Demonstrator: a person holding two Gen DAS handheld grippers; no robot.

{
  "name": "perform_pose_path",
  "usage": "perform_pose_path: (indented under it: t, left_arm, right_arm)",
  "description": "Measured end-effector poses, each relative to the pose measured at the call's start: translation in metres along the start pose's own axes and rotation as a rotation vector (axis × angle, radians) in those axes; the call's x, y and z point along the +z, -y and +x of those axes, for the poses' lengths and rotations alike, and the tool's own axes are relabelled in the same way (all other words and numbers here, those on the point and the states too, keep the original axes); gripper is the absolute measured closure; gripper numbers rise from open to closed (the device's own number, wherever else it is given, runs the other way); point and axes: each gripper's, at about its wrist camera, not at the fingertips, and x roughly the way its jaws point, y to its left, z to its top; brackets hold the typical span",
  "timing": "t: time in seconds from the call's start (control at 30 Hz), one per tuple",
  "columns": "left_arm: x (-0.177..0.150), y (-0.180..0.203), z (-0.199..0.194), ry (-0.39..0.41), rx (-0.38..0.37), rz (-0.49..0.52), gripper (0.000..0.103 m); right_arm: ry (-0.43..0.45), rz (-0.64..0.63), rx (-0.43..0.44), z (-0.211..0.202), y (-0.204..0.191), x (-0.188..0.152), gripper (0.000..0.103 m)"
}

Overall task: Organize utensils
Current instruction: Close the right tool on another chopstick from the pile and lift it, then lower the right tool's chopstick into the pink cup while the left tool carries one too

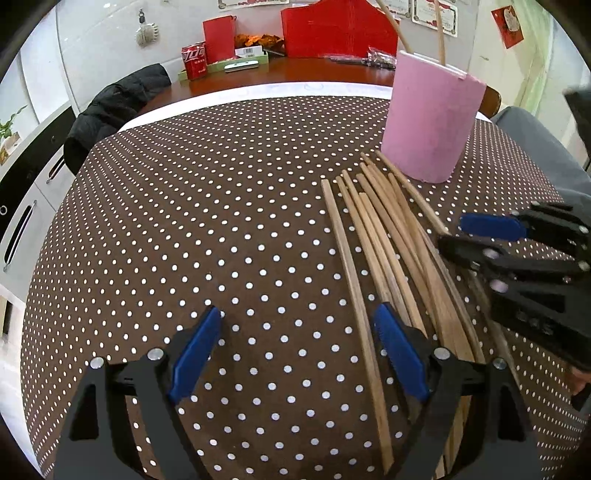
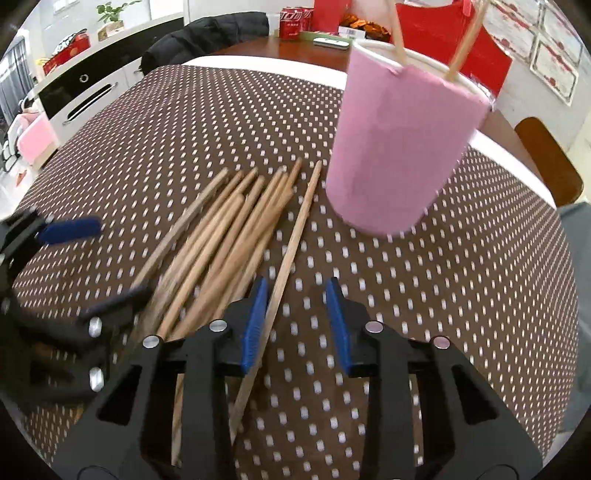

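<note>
Several wooden chopsticks (image 1: 391,236) lie in a loose pile on the brown polka-dot tablecloth; they also show in the right wrist view (image 2: 221,236). A pink holder (image 1: 432,118) stands behind them with two chopsticks upright in it; it shows too in the right wrist view (image 2: 399,144). My left gripper (image 1: 295,354) is open and empty, low over the cloth, with the leftmost chopstick between its fingers. My right gripper (image 2: 295,325) is open, with one separate chopstick (image 2: 288,258) lying just inside its left finger. The right gripper also shows in the left wrist view (image 1: 476,236).
A black jacket (image 1: 114,107) hangs on a chair at the table's far left. Red cola cans (image 1: 194,59), a green tray and red boxes (image 1: 340,27) sit on the wooden table behind. White cabinets (image 1: 22,206) stand to the left. A wooden chair (image 2: 546,158) is at right.
</note>
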Motion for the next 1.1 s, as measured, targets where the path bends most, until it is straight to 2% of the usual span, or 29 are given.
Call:
perform_pose_path:
  t: [0.1, 0.27, 0.3, 0.33, 0.37, 0.4, 0.43, 0.57, 0.67, 0.87, 1.1]
  left_arm:
    - [0.004, -0.001, 0.002, -0.001, -0.004, 0.005, 0.019]
    - [0.010, 0.003, 0.005, -0.005, -0.008, 0.024, 0.021]
    - [0.012, 0.003, 0.004, -0.003, -0.024, 0.032, 0.029]
    - [0.012, 0.005, 0.002, 0.001, -0.034, 0.051, 0.039]
    - [0.013, 0.007, 0.000, 0.002, -0.043, 0.064, 0.064]
    - [0.014, 0.007, -0.001, -0.002, -0.044, 0.073, 0.093]
    - [0.014, 0.008, -0.002, -0.006, -0.046, 0.079, 0.097]
    - [0.008, 0.003, -0.006, 0.011, -0.056, 0.035, 0.098]
    - [0.005, -0.004, -0.019, 0.063, -0.074, -0.024, 0.098]
    - [0.016, -0.015, -0.060, 0.245, -0.122, -0.123, 0.098]
    - [0.033, -0.009, -0.105, 0.478, -0.204, -0.144, 0.098]
  right_arm:
    - [0.002, 0.048, 0.015, -0.004, 0.014, -0.008, 0.070]
    - [0.001, 0.051, -0.003, 0.006, 0.009, 0.008, 0.070]
    - [-0.006, 0.050, -0.007, 0.007, 0.004, 0.013, 0.073]
    - [-0.012, 0.047, 0.003, 0.007, 0.004, 0.014, 0.091]
    - [-0.016, 0.050, 0.025, 0.006, 0.004, 0.015, 0.097]
    - [-0.014, 0.056, 0.033, 0.005, 0.003, 0.014, 0.098]
    - [-0.006, 0.057, 0.040, 0.004, 0.001, 0.012, 0.098]
    - [0.079, 0.123, 0.127, -0.011, 0.009, -0.008, 0.098]
    - [0.132, 0.166, 0.173, -0.024, 0.018, -0.018, 0.098]
    - [0.322, 0.240, 0.289, -0.064, 0.038, -0.023, 0.098]
    - [0.458, 0.279, 0.330, -0.090, 0.057, -0.017, 0.098]
